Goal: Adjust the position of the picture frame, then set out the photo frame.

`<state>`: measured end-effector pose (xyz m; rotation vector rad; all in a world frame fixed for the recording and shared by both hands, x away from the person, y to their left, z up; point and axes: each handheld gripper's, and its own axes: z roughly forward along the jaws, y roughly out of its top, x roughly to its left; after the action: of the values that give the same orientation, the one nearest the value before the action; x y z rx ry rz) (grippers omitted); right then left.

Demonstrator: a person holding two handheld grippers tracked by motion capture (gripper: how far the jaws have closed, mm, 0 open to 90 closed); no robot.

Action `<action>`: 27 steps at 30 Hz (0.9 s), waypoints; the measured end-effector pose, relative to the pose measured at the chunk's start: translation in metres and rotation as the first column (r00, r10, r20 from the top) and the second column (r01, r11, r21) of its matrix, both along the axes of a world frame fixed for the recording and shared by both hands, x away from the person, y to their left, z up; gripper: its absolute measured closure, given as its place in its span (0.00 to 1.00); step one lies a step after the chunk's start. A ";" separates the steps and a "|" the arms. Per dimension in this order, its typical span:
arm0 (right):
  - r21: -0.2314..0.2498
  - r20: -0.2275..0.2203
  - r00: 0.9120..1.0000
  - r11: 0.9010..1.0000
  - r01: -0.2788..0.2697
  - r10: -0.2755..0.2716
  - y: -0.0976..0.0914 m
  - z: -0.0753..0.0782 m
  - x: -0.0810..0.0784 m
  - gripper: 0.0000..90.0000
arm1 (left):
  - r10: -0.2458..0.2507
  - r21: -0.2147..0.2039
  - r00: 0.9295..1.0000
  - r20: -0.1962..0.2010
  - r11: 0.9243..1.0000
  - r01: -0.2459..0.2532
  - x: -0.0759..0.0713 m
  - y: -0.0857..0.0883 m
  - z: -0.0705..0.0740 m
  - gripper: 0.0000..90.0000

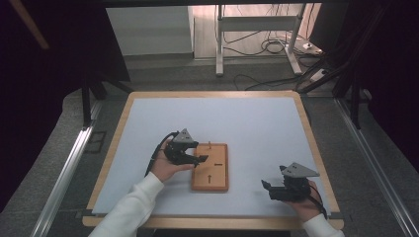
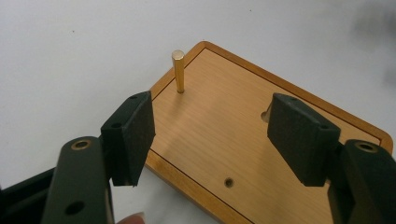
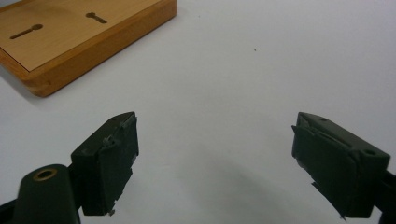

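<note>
Overhead, wooden board (image 1: 210,167) lies on the white table (image 1: 247,123); left gripper (image 1: 197,160) over its left edge, right gripper (image 1: 267,186) well apart at lower right. Left gripper view: jaws spread wide, nothing between them, brass peg (image 2: 178,71) upright near the board's far corner. Right gripper view: jaws wide open over bare table, board at upper left.

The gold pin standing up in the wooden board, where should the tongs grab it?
Grab the pin near its top, coming down from above with one pad on each side. It stands upright in a hole at the corner of the board, so its upper shaft is free all round, while its foot is sunk in the wood. The left tongs are open and closest.
</note>
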<state>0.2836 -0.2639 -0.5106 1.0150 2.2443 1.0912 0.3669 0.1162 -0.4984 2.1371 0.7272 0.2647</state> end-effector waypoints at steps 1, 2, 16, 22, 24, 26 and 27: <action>-0.001 0.002 1.000 1.000 -0.005 0.005 0.001 0.000 -0.001 0.16 | 0.001 -0.001 1.000 -0.001 1.000 -0.001 0.001 0.000 0.000 0.35; -0.003 0.002 1.000 1.000 -0.009 0.009 0.002 -0.001 -0.002 0.16 | -0.001 -0.001 1.000 -0.003 1.000 0.001 0.002 0.000 0.000 0.35; -0.005 0.006 1.000 1.000 -0.018 0.018 0.007 -0.001 -0.004 0.16 | -0.002 -0.003 1.000 0.005 1.000 0.002 0.010 -0.003 0.001 0.38; -0.011 0.003 0.999 0.999 -0.034 0.035 0.012 -0.001 -0.005 0.16 | -0.023 -0.011 1.000 -0.010 1.000 0.022 0.022 -0.007 0.004 0.37; -0.012 0.002 0.999 0.999 -0.035 0.035 0.011 -0.001 -0.006 0.16 | -0.028 -0.014 1.000 -0.012 1.000 0.028 0.026 -0.006 0.004 0.37; -0.013 0.001 0.999 0.999 -0.032 0.032 0.010 -0.001 -0.006 0.16 | -0.033 -0.018 0.999 -0.021 0.999 0.032 0.029 -0.007 0.001 0.37; -0.013 0.001 1.000 0.999 -0.029 0.029 0.010 -0.001 -0.006 0.16 | -0.030 -0.017 0.999 -0.025 0.999 0.030 0.031 -0.008 -0.002 0.37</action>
<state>0.2778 -0.2542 -0.5118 0.9788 2.2694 1.0877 0.3974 0.1085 -0.5004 2.1372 0.7089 0.2146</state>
